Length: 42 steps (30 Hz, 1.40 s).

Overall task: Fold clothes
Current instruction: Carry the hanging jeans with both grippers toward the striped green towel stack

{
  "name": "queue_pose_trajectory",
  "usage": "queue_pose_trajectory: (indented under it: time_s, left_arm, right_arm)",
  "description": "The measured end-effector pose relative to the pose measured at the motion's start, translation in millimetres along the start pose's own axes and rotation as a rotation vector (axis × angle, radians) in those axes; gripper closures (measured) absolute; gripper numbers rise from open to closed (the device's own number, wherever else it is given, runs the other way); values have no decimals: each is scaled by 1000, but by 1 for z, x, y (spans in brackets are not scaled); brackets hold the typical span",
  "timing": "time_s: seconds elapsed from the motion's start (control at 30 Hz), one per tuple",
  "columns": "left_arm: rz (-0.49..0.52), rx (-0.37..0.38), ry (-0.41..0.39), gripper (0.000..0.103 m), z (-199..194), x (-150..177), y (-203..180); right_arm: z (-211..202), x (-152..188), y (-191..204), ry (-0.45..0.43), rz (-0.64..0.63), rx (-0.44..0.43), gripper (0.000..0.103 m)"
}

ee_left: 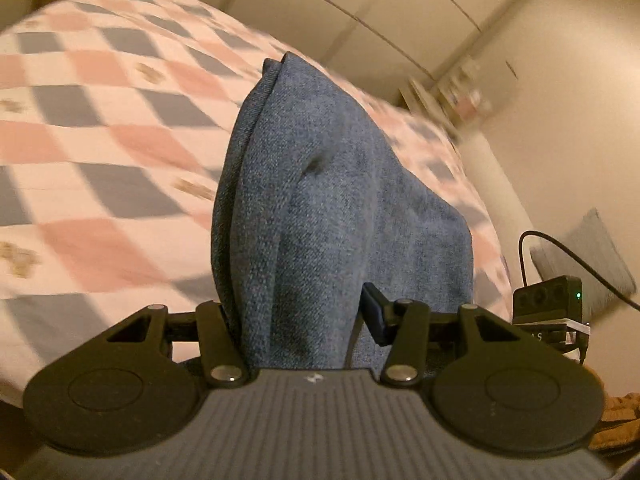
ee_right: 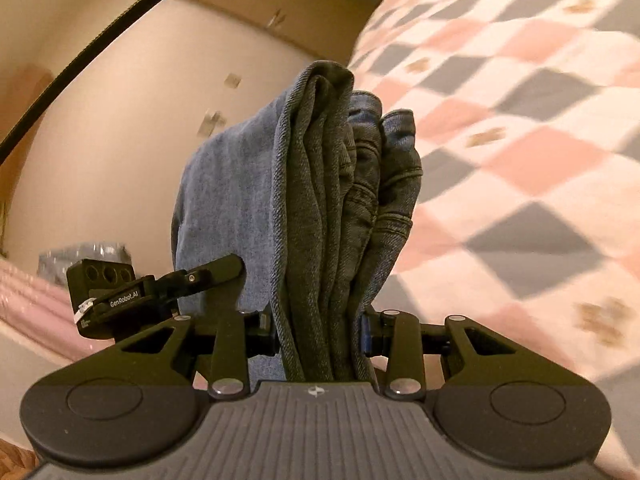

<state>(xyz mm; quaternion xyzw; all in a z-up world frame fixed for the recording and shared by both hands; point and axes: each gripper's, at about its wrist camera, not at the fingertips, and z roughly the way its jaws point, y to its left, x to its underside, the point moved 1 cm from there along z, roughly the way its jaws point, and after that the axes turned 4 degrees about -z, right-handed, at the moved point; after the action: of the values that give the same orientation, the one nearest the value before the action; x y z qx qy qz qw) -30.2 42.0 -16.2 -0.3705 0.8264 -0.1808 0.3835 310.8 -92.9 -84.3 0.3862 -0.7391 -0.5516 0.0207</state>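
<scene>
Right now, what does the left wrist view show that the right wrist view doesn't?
Only the left wrist view: a smooth, broad face of the jeans, pale cupboard doors and a grey cushion. Only the right wrist view: the jeans' stacked folded edges and a bare wall. Both: denim clamped in the jaws, the checked bedspread, and the other gripper alongside.

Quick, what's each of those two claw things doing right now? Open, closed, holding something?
Left gripper: closed on a fold of the blue jeans.
Right gripper: closed on a bunched stack of layers of the same jeans.
</scene>
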Motion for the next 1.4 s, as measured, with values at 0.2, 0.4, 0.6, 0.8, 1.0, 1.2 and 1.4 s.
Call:
queue_pose_trajectory:
  time_s: [0.2,0.4,0.6,0.8,1.0,1.2,1.4]
  left_arm:
    - [-49,-49,-17,57,-71,-53,114]
    - [-72,-102,23,57,-140,-113,221]
    - [-97,-108,0,57,-168,-150,285]
    - [-128,-145,-102,57,-185,-191,322]
    - [-112,-170,-149,57,-190,-265,354]
    - [-6,-148,-127,56,-191,-355,409]
    - [53,-96,-43,56,-177,-431,476]
  right_arm:
    - [126,-2,44,51,36,-33,68]
    - [252,11,106,81,93,-58,68]
    - [330,-5,150,132,64,-48,68]
    - [382,-34,171,152,11,-95,68]
    - [447,-92,190,106,2,-110,68]
    - [518,-133,207,5,35,-109,68]
    - [585,-154,216,-93,117,-46,68]
